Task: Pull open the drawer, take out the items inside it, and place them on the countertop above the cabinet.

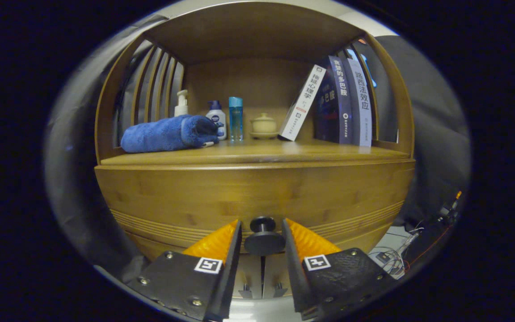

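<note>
The task was at its very start. The gripper [262, 239] had its jaws apart, one on each side of the round dark knob [264, 237] of the wooden drawer [257, 201]. The knob sat between the jaws, close to both, but whether either finger [219, 243] was touching it could not be told; a narrow gap seemed to remain on each side. The drawer front looked flush with the bamboo-coloured cabinet, so it appeared closed, and whatever lay inside it was hidden.

Beyond and above the jaws ran the bench [257, 154], the flat wooden top of the cabinet, set under an open shelf frame. It already carried a rolled blue towel [168, 133] off to the left beyond the jaws, a white pump bottle [181, 103], a small white bottle with a dark cap [216, 118], a slim clear blue bottle [235, 118], a pale lidded ceramic cup on a saucer [263, 125] straight ahead, and several upright and leaning books [342, 103] off to the right.

By my judgement nothing of the task was done yet: the knob had to be clamped, the drawer pulled out, and each item lifted up to the bench. Free room for them showed along the front strip of the bench, directly above the jaws.
</note>
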Tool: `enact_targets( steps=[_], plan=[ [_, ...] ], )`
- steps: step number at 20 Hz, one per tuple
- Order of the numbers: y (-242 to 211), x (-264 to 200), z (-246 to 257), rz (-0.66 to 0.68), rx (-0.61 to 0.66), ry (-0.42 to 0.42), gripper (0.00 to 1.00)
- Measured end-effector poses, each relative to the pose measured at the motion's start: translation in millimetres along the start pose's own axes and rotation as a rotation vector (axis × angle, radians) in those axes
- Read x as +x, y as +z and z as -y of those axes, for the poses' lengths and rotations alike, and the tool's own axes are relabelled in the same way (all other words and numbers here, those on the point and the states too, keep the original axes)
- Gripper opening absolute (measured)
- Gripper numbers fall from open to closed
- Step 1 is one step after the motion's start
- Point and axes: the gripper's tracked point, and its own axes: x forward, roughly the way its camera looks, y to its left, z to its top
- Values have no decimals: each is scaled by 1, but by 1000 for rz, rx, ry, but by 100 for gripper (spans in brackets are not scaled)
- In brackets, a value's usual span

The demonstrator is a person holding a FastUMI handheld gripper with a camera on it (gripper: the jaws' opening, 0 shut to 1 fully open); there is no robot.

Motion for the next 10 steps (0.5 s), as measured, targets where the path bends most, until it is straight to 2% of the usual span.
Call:
enact_targets(
  steps=[2, 3, 4, 6, 10],
  plan=[
    [-4, 10, -1, 4, 26, -7, 42],
    [-4, 13, -1, 1, 14, -14, 36],
    [-4, 11, 0, 5, -5, -24, 36],
    [-4, 6, -1, 5, -17, -19, 25],
    [-9, -17, 6, 17, -13, -14, 25]
  ],
)
